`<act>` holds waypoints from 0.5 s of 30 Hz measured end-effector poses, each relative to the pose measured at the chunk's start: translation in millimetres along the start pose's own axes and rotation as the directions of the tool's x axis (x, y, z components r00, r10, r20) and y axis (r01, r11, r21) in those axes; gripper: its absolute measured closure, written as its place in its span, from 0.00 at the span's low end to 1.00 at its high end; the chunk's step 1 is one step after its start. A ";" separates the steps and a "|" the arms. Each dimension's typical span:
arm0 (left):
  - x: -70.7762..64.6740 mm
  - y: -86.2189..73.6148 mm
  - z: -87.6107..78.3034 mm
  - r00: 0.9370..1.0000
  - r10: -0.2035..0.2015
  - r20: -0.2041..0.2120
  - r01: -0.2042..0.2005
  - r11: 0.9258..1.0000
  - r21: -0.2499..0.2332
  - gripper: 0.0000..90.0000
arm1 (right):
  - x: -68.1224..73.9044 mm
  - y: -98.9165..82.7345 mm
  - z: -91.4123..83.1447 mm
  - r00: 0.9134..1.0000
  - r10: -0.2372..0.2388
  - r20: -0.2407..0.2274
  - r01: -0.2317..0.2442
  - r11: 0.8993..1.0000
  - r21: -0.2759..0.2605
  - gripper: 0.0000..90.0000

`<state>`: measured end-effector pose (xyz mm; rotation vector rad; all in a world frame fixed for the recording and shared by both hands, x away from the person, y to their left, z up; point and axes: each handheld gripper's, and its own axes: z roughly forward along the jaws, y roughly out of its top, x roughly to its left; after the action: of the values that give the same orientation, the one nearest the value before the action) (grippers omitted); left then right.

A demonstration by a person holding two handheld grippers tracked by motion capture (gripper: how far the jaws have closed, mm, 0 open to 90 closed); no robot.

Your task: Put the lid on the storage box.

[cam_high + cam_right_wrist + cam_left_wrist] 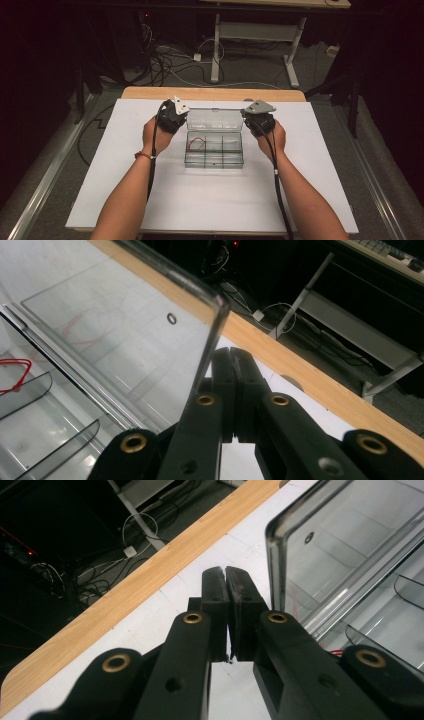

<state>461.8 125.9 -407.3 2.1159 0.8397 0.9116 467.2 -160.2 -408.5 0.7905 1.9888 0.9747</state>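
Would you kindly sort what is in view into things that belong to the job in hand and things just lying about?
In the job:
clear plastic box
its raised lid
left gripper
right gripper

Lying about:
red wire in a compartment
cables on the floor
far desk frame

A laboratory recording room. Dark surroundings enclose a white-covered surface (210,200); loose cables (170,62) trail across grey carpet beneath a metal-legged desk (260,35). Equipment lights (31,553) glow red.

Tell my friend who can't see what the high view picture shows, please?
Two hands hold black grippers, the left gripper and the right gripper, both shut, at either end of an open clear plastic box on a white table. A thin red loop lies in one compartment.
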 end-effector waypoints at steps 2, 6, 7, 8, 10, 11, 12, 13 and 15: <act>-0.6 -1.5 -0.7 1.000 -0.005 0.001 0.005 1.000 -0.007 0.94 | 0.3 -0.5 -0.9 1.000 -0.001 -0.005 0.001 1.000 -0.007 1.00; -1.5 -3.7 -1.8 1.000 -0.017 0.007 0.017 1.000 -0.017 0.94 | 2.4 -2.1 -3.0 1.000 -0.006 0.002 0.006 1.000 -0.011 1.00; -1.5 -4.0 -2.0 1.000 -0.019 0.010 0.019 1.000 -0.019 0.94 | 2.6 -2.6 -3.5 1.000 -0.006 -0.001 0.006 1.000 -0.013 1.00; -1.8 -4.3 -2.4 1.000 -0.019 0.010 0.020 1.000 -0.022 0.94 | 2.9 -2.9 -4.0 1.000 -0.006 -0.001 0.006 1.000 -0.014 1.00; -2.4 -5.3 -3.8 1.000 -0.023 0.011 0.024 0.999 -0.037 0.94 | 3.3 -3.2 -5.0 1.000 -0.010 0.000 0.010 1.000 -0.012 1.00; -2.8 -5.8 -4.1 1.000 -0.024 0.011 0.024 0.999 -0.040 0.94 | 3.4 -3.3 -5.5 1.000 -0.010 0.000 0.010 1.000 -0.010 1.00; -3.0 -6.4 -4.4 1.000 -0.027 0.014 0.027 0.999 -0.041 0.94 | 3.5 -3.7 -5.7 1.000 -0.004 -0.003 0.004 1.000 -0.011 1.00; -3.0 -7.2 -4.9 0.999 -0.029 0.018 0.030 0.999 -0.044 0.94 | 3.4 -4.2 -6.0 1.000 -0.001 -0.007 0.001 1.000 -0.012 1.00; -3.6 -8.9 -5.3 0.999 -0.032 0.020 0.033 0.998 -0.047 0.94 | 3.9 -4.9 -6.6 1.000 0.004 -0.010 -0.004 1.000 -0.014 1.00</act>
<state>453.2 129.9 -412.7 2.0616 0.8321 0.8846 458.7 -162.0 -411.3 0.7834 1.9875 0.9964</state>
